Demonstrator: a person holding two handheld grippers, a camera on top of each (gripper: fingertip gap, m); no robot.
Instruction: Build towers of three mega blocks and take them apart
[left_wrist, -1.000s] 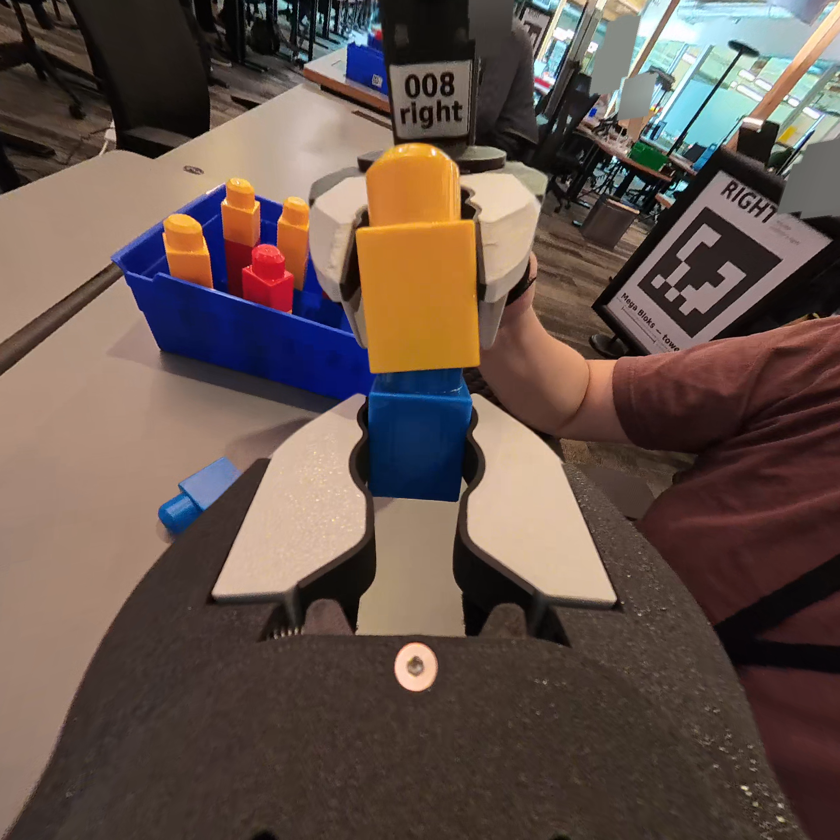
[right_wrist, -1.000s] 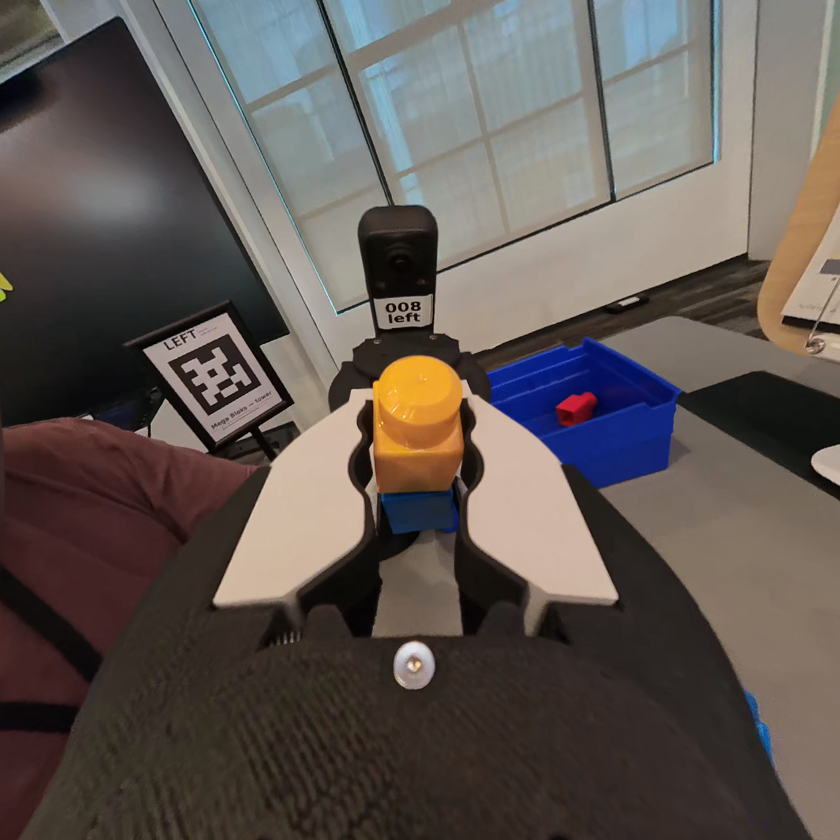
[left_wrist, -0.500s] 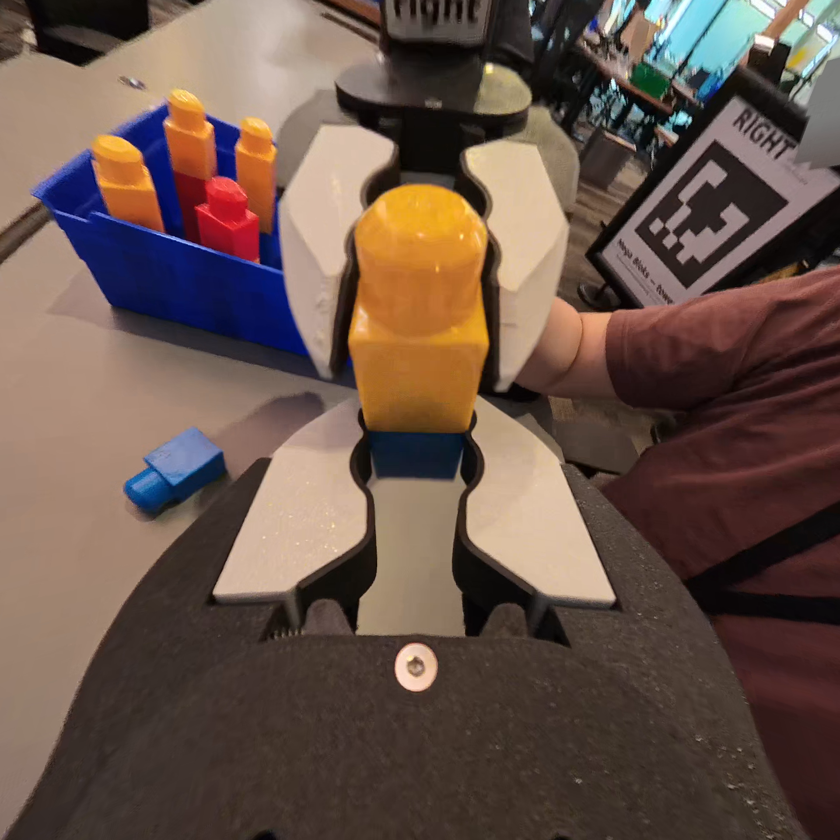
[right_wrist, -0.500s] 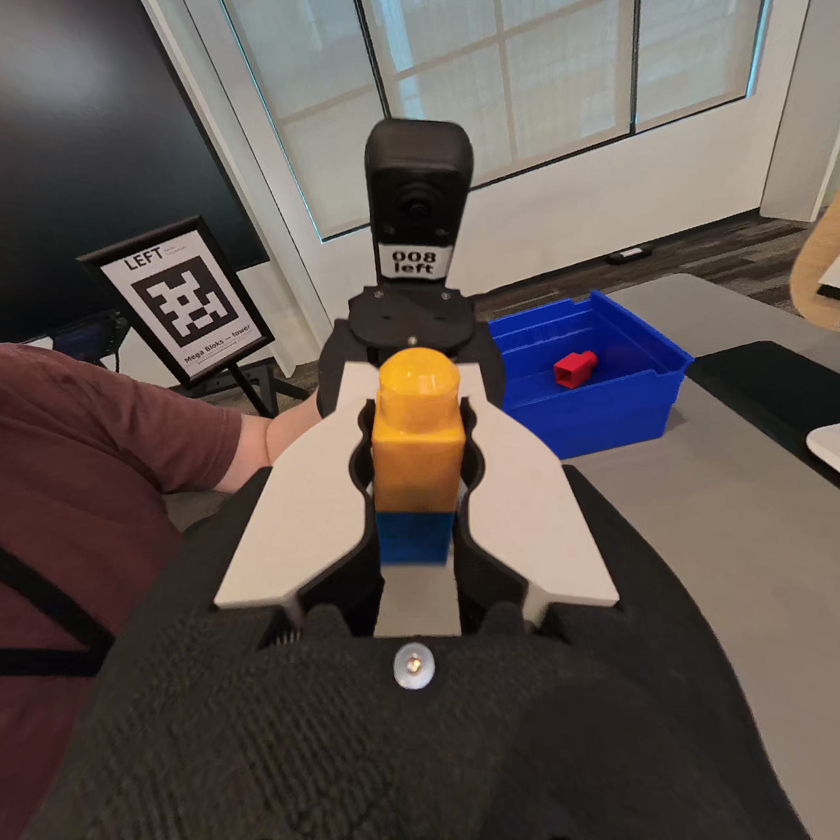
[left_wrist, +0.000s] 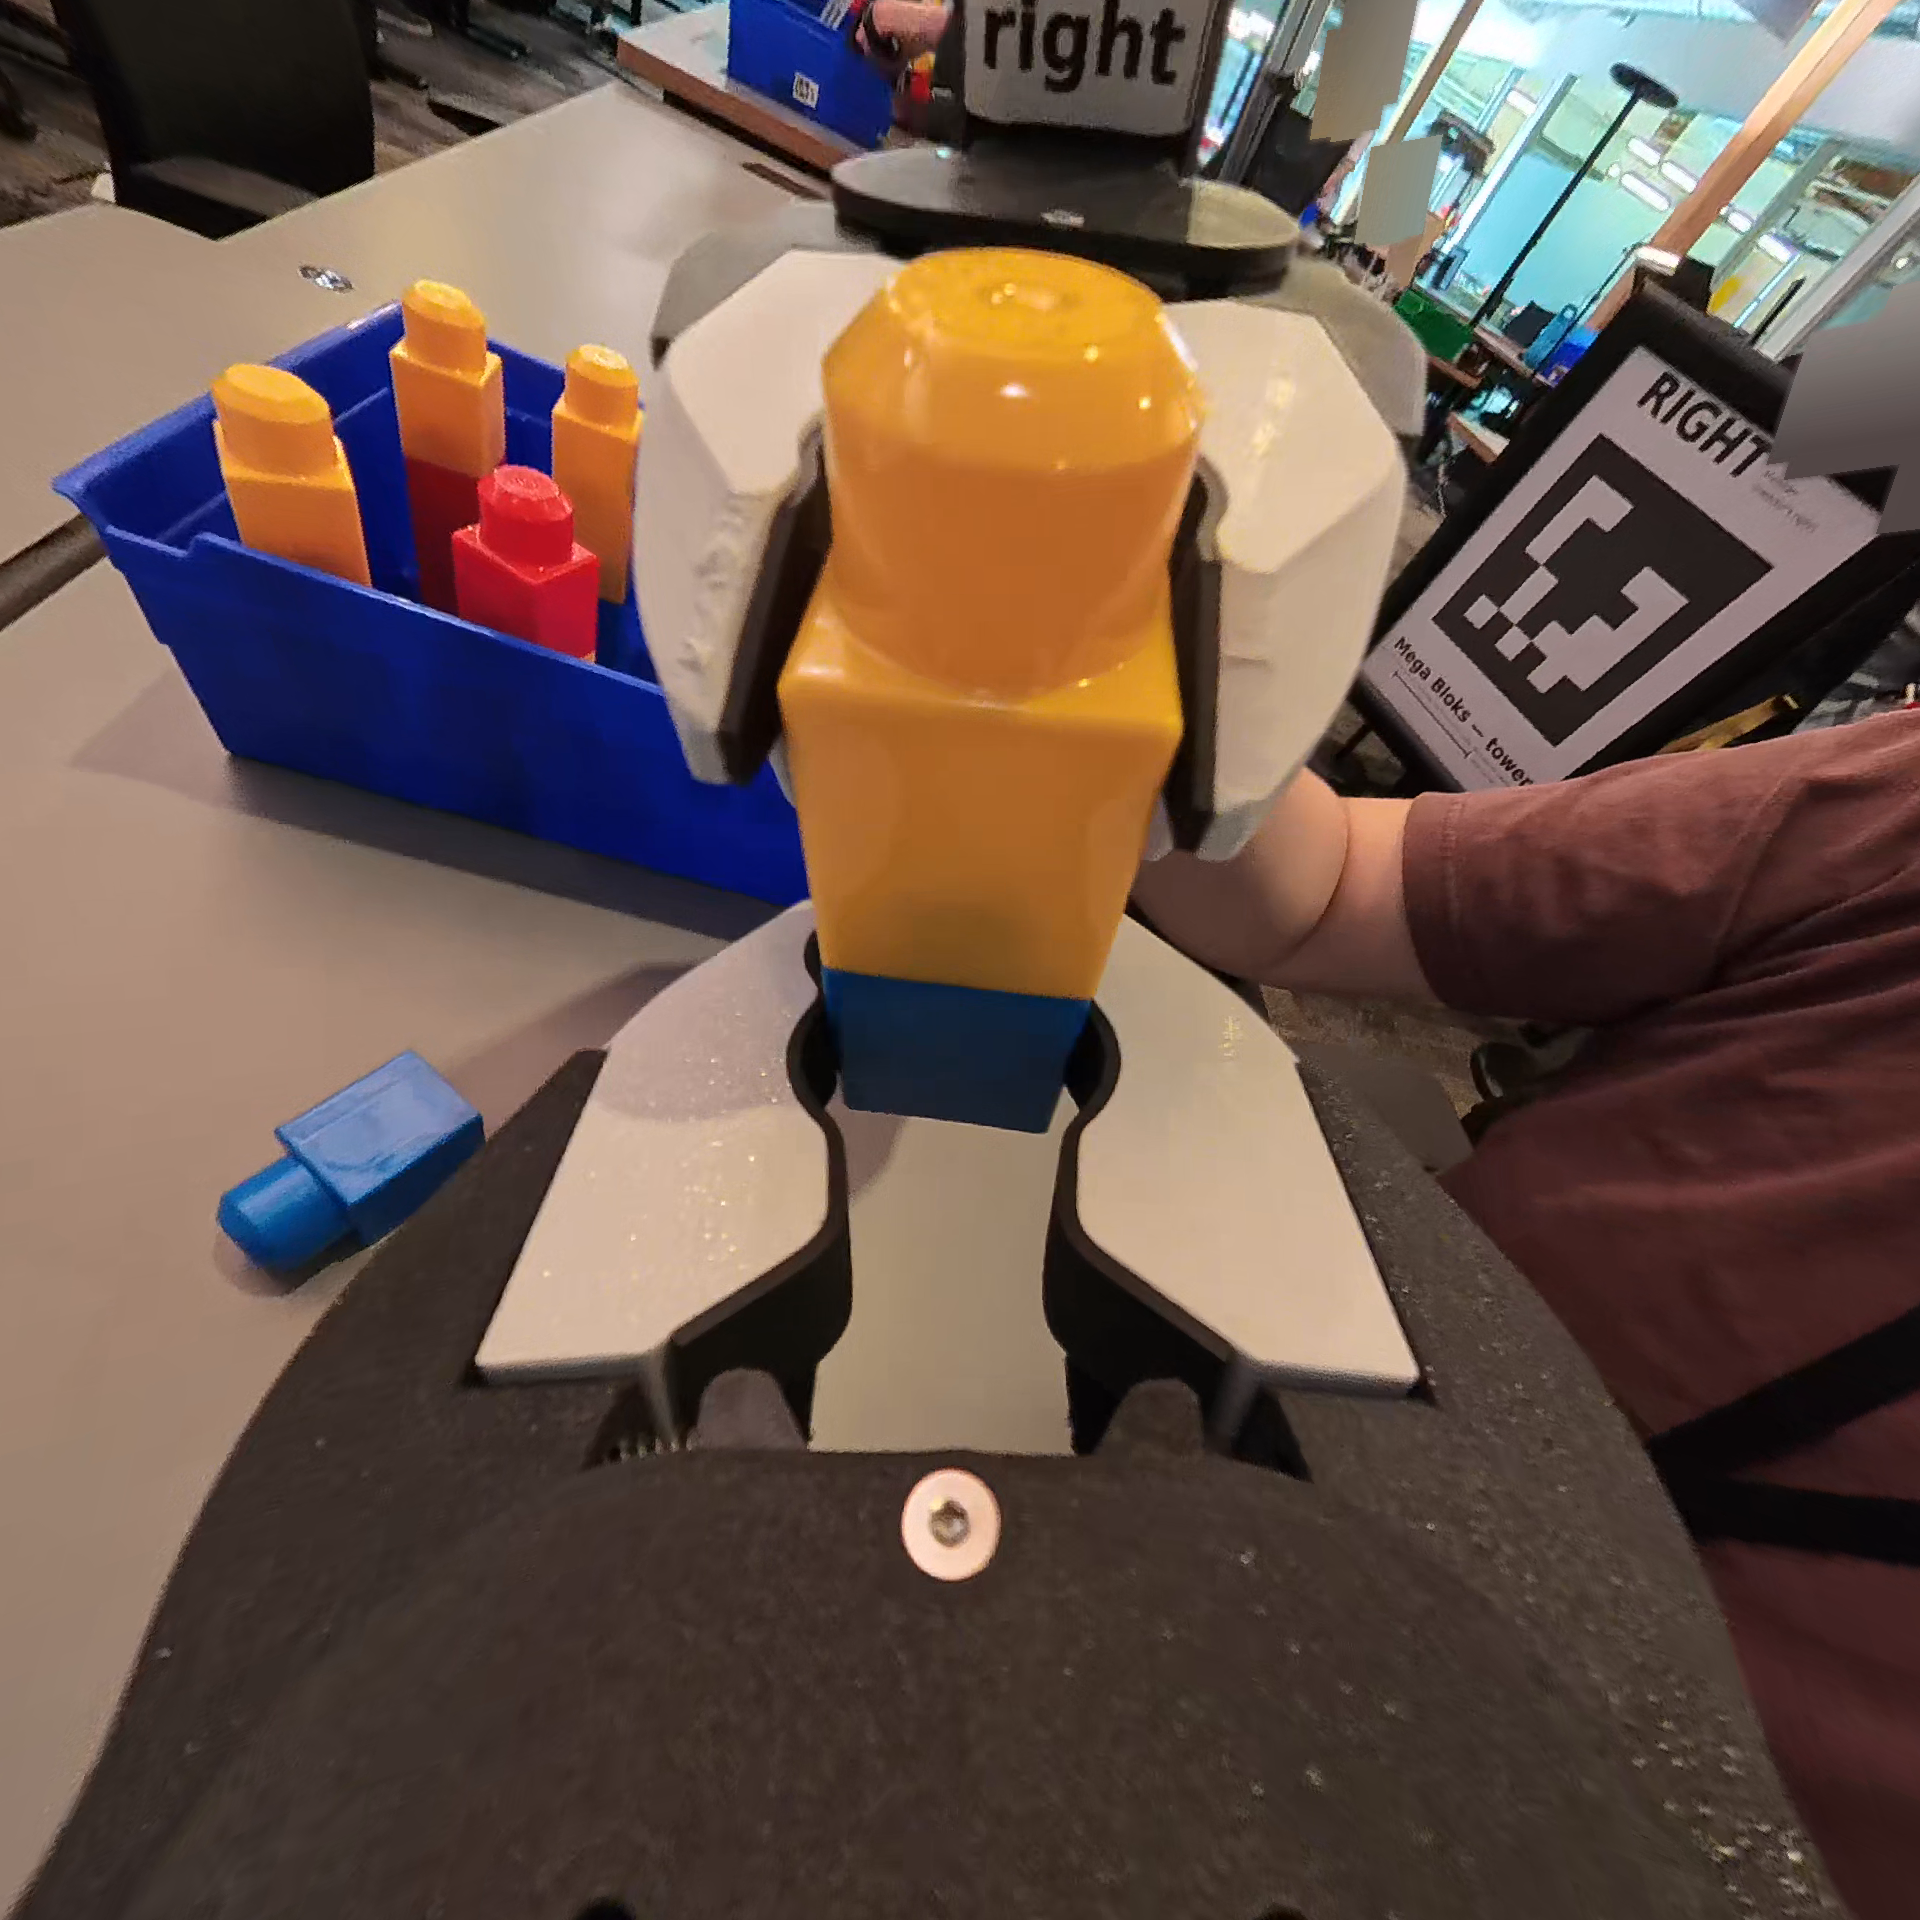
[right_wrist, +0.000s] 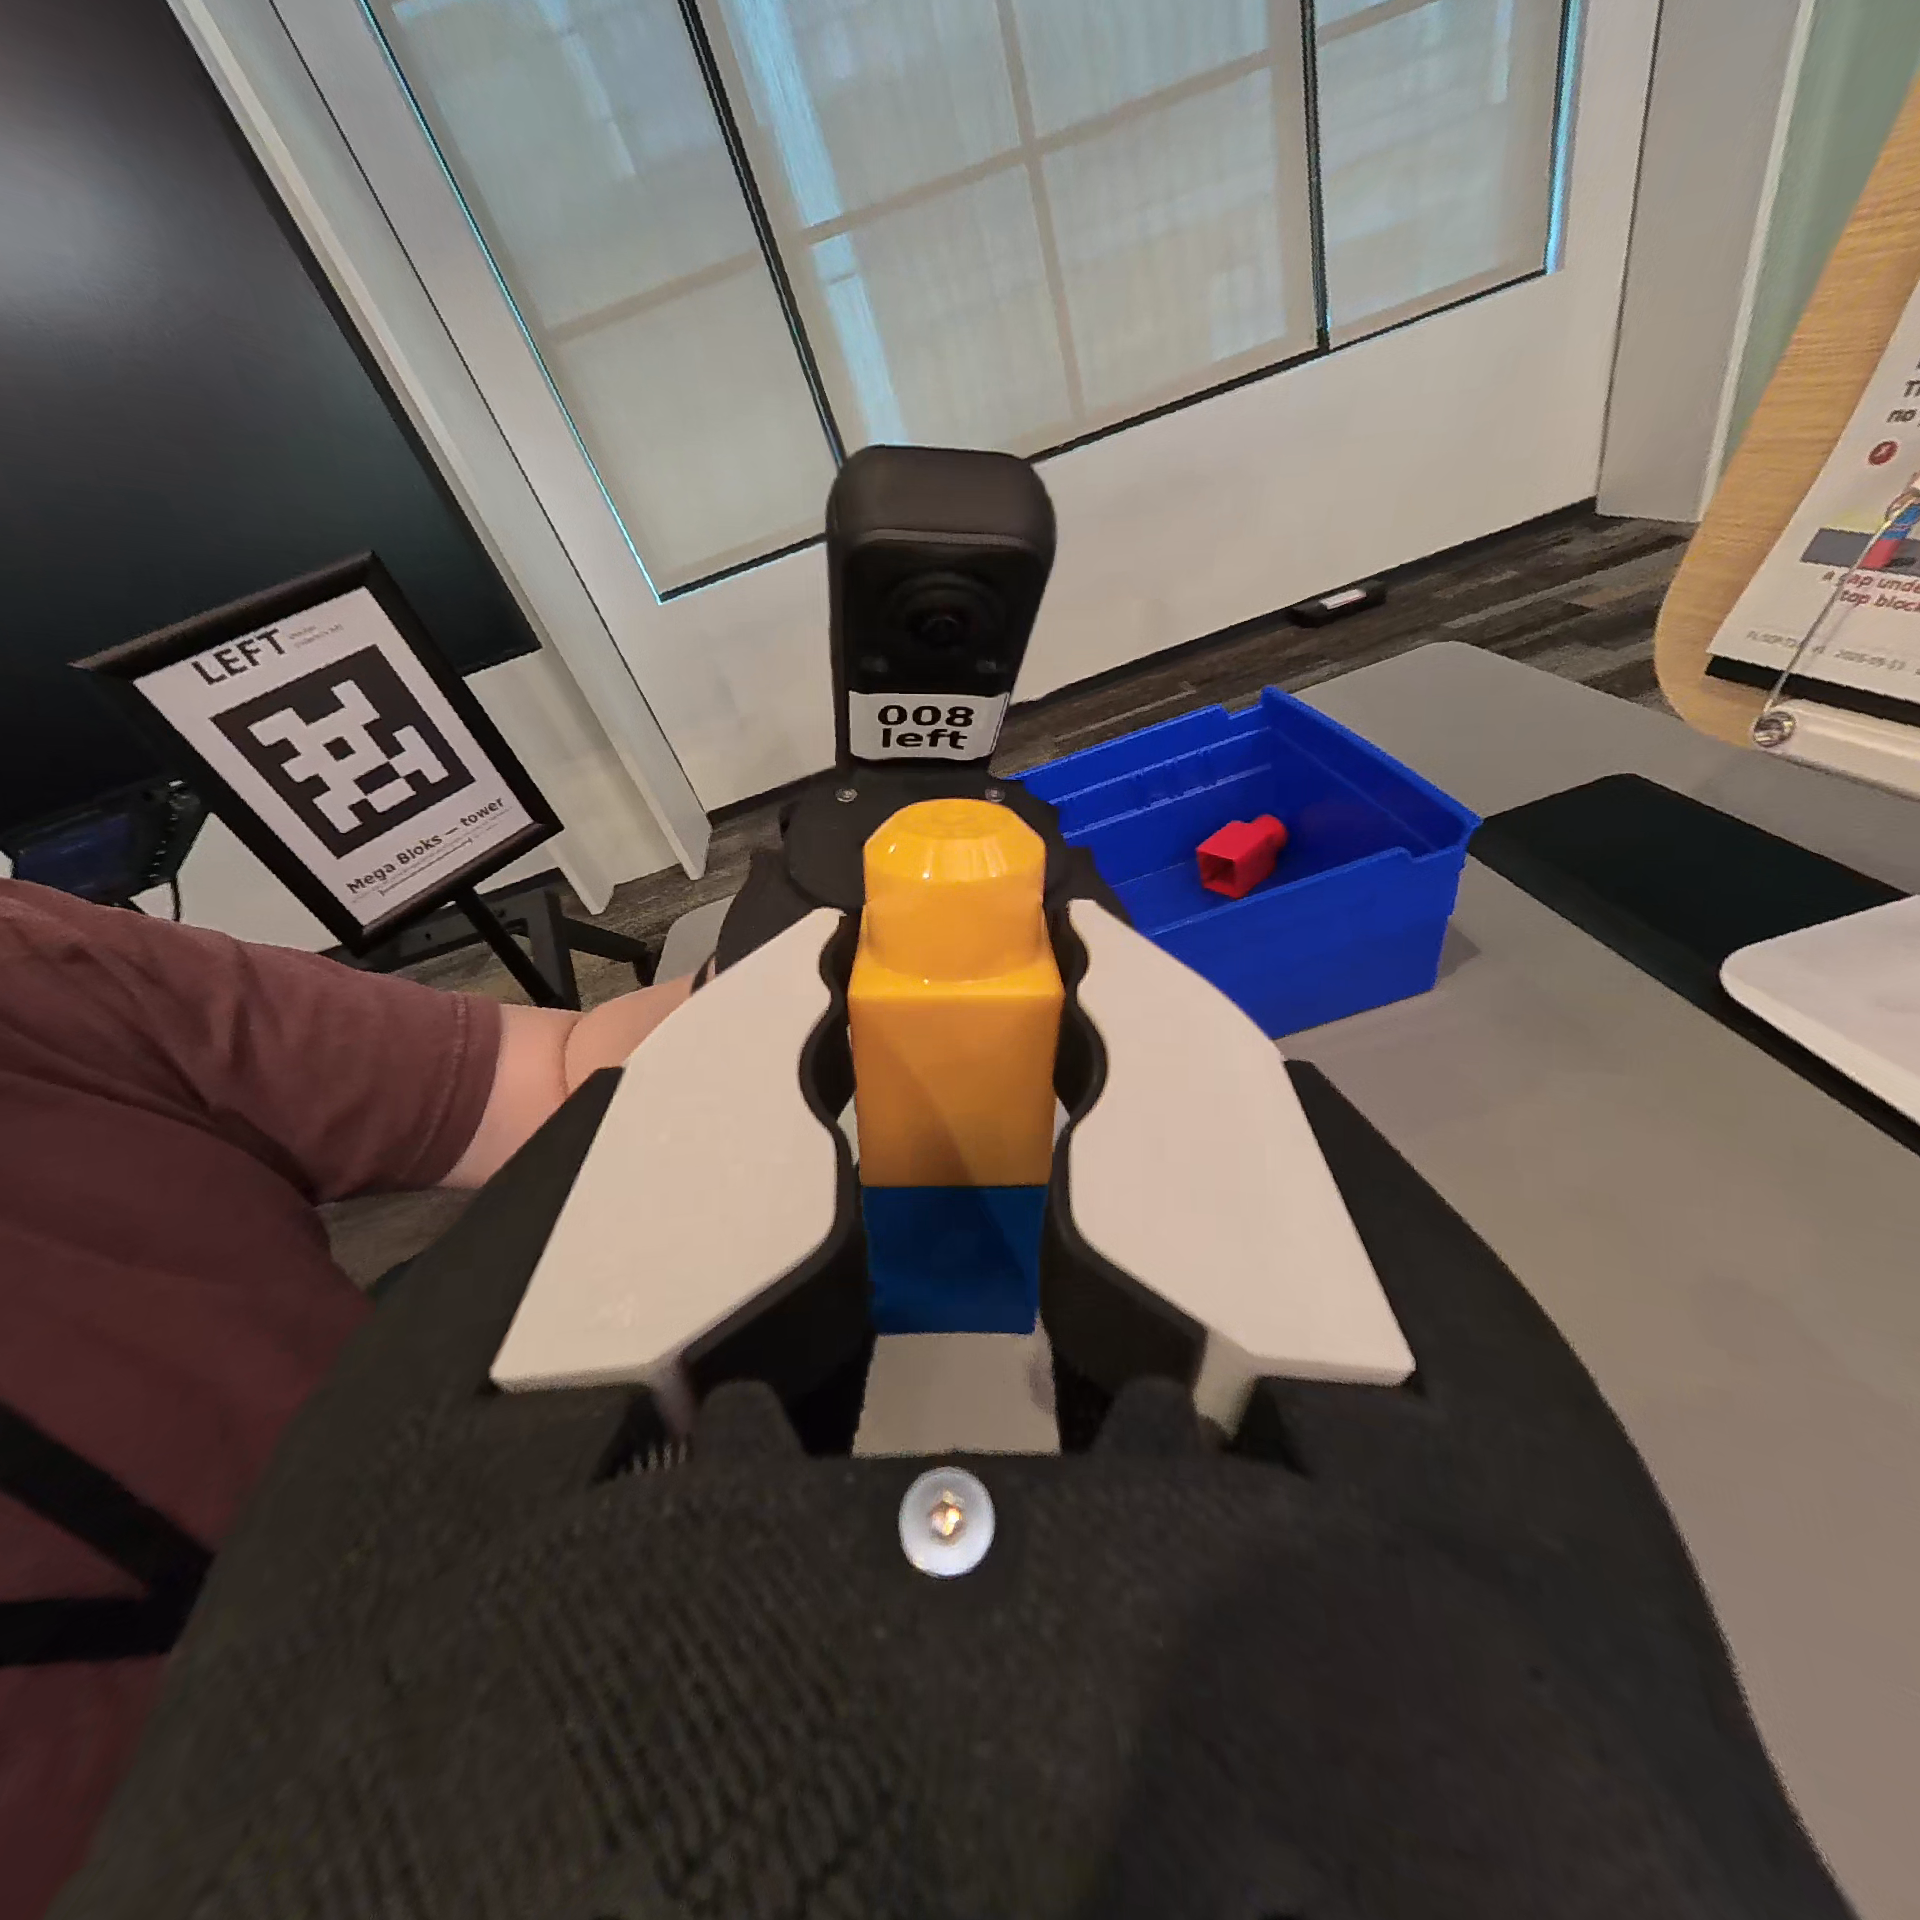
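Mega blocks joined as a pair, an orange block (left_wrist: 987, 665) pressed onto a blue block (left_wrist: 951, 1060), are held in the air between the two grippers, above the grey table (left_wrist: 260, 987).

In the left wrist view, a blue bin (left_wrist: 436, 707) is seen standing on the table beyond the pair, to the left. It is filled with upright blocks: three orange ones and a red block (left_wrist: 525, 566) (one of the orange ones is stacked on a red block). A loose blue block (left_wrist: 353, 1158) is seen lying on its side on the table, just beside the left gripper's body. In the right wrist view a second blue bin (right_wrist: 1340, 935) is seen near the table edge, with a single red block (right_wrist: 1236, 854) lying in it. Framed marker signs (left_wrist: 1621, 582) are set on stands off the table, and a person's sleeve (left_wrist: 1683, 935) is seen close alongside.

The right gripper (right_wrist: 954, 1049) is closed on the orange block, its dark pads pressed against both flanks. The left gripper (left_wrist: 951, 1023) is set around the blue block, with a thin dark gap visible at each side, so that block is not pinched.

Bare table is seen between the bins and at the near side; the grippers face each other closely, tip to tip.
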